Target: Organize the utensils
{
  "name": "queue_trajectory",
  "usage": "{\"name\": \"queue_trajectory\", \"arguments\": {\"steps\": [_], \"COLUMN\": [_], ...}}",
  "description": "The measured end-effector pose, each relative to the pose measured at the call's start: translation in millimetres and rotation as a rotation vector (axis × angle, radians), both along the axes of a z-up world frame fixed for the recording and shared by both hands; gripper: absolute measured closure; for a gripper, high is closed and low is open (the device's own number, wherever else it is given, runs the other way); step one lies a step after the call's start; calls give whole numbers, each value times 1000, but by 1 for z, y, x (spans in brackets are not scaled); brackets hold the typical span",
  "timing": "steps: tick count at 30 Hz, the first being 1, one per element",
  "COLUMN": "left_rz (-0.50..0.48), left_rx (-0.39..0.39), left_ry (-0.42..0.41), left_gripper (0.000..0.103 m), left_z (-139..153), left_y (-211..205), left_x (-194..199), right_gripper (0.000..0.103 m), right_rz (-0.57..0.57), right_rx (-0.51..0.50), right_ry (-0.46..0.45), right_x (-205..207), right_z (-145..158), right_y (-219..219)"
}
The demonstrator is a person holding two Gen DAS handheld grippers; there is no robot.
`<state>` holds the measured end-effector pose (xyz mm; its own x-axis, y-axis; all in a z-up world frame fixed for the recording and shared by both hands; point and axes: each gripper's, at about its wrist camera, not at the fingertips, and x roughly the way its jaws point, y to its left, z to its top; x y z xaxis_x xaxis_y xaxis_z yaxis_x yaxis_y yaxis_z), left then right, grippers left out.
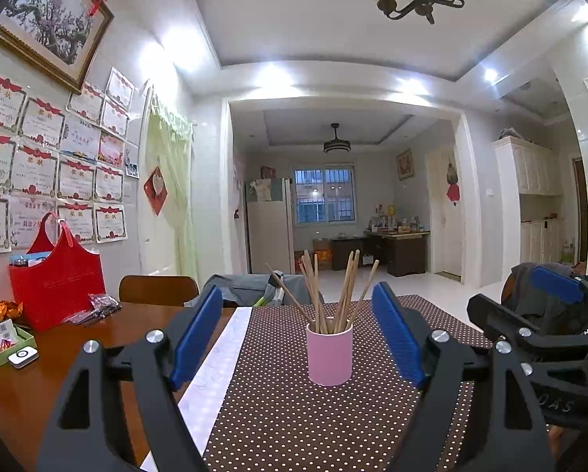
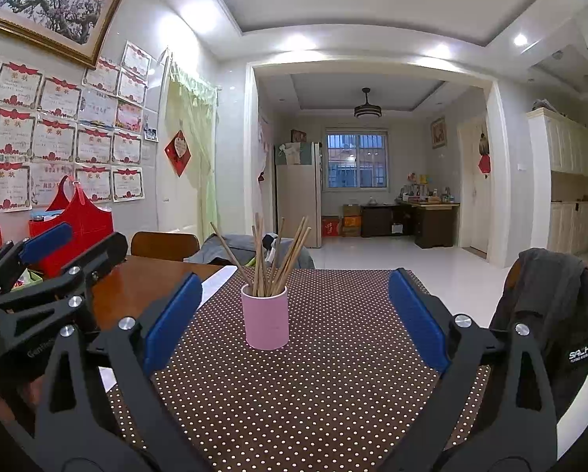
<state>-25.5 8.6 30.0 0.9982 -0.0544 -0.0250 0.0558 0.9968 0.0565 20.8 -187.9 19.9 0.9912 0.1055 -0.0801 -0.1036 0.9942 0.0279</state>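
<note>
Both hand-held grippers, left (image 1: 298, 334) and right (image 2: 296, 320), gape empty. Light, stiff, slippery wooden chopsticks (image 1: 333, 295) in pink cylindrical cup (image 1: 329, 354): pinch upper shafts.

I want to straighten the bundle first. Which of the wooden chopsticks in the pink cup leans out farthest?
The lone wooden chopstick slanting far left from the pink cylindrical cup; the other chopsticks stand steeper, nearer upright.
</note>
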Motion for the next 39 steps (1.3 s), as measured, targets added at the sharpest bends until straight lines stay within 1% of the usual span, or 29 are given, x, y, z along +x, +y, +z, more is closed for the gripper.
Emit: {"name": "queue_trajectory", "arguments": {"steps": [13,39], "left_rz": [7,4], "left_rx": [-7,-13], "left_ry": [-1,-5], "left_gripper": [26,26], "left_z": [-1,-3], "left_y": [4,1], "left_x": [1,0], "right_gripper": [9,9], "right_rz": [8,21], "right_rx": [-2,17], "right_ry": [2,29], "right_x": [-6,-2], "right_z": [-2,-7], "right_y": [2,4]}}
